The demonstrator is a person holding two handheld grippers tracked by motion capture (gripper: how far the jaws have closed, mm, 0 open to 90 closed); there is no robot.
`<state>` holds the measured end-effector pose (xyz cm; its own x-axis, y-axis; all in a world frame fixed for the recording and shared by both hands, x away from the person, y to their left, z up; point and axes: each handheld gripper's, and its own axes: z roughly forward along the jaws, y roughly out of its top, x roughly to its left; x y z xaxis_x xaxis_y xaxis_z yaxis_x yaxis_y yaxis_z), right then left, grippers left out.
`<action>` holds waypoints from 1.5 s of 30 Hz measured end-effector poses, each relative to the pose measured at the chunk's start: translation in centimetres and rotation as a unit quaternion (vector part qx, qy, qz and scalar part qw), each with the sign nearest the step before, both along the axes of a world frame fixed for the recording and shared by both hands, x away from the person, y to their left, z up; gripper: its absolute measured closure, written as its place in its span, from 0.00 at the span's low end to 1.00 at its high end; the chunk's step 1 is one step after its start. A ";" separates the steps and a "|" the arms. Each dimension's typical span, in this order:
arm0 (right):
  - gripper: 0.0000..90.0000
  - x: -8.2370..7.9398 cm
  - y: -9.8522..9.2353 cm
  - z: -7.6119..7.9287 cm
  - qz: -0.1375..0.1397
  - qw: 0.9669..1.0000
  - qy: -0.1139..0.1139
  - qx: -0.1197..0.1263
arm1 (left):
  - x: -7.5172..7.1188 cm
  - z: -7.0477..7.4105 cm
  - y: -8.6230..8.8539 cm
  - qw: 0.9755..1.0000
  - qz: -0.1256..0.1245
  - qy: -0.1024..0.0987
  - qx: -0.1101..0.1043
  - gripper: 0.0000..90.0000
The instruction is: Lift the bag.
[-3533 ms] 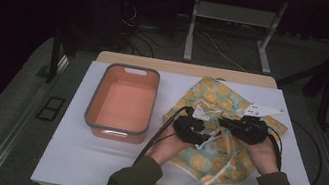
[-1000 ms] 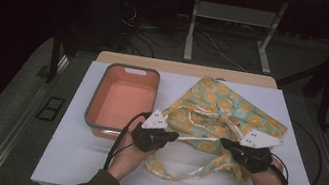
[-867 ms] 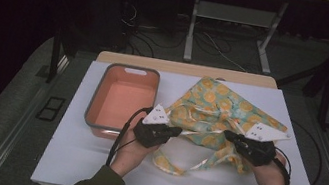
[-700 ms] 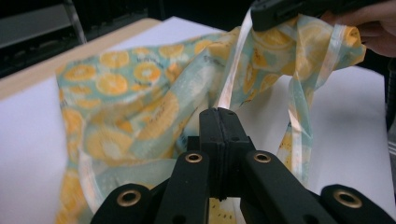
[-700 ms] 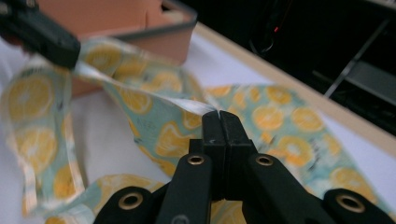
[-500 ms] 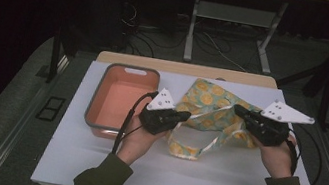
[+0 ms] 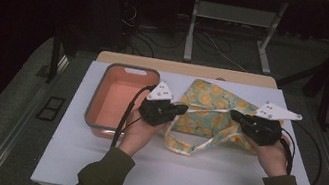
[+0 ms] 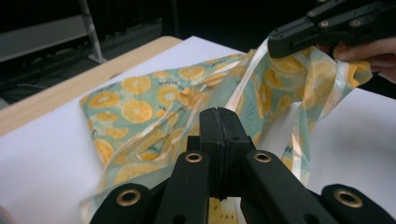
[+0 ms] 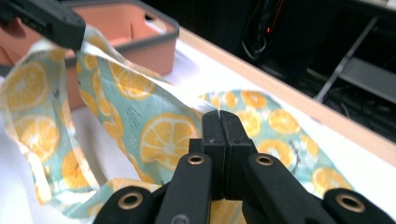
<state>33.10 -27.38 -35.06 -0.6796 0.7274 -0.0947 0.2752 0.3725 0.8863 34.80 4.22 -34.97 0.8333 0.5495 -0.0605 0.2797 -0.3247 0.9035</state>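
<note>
Fabric fills the middle of the high view: an orange-print cloth bag (image 7: 209, 113) lies toward the worktop's far right, its near edge lifted between the left gripper (image 7: 180, 110) and right gripper (image 7: 235, 116), each pinching it. A pink tub (image 7: 120, 99) sits by the worktop's left edge.

In the left gripper view, the jaws are pressed together on a thin fold of the bag (image 8: 140, 107).

In the right gripper view, the jaws likewise clamp the bag's edge (image 9: 163, 135).

A loose strap (image 7: 196, 146) dangles; it could snag, or thin cloth could slip from a pinch.
</note>
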 end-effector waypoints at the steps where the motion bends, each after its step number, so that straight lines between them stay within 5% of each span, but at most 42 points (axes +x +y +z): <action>1: 1.00 0.2 0.0 -0.3 0.000 1.000 0.006 0.000 | 0.2 -0.2 -0.1 1.000 0.002 0.003 0.002 0.99; 10: 1.00 1.1 -0.6 -2.8 -0.001 0.998 0.058 -0.013 | 1.0 -2.4 -0.8 1.000 0.001 0.025 0.011 0.98; 13: 0.99 1.3 -0.6 -3.5 -0.003 0.997 0.075 -0.020 | 0.9 -2.2 -0.9 1.000 0.008 0.016 0.013 0.96; 15: 0.99 1.4 -0.8 -3.8 -0.001 0.996 0.084 -0.014 | 0.7 -2.1 -0.8 1.000 0.016 0.015 0.013 0.87; 27: 0.53 1.0 -2.2 -3.0 0.017 0.992 0.111 0.064 | -0.4 -1.4 1.5 0.999 0.007 0.041 0.005 0.49; 33: 0.34 -0.2 -3.0 -2.2 0.040 0.990 0.108 0.082 | -1.7 -1.0 2.9 0.999 -0.014 0.042 -0.003 0.37; 45: 0.16 -2.8 -5.4 -1.5 0.047 0.990 0.084 0.099 | -5.0 -1.5 6.8 0.999 -0.026 0.032 -0.007 0.16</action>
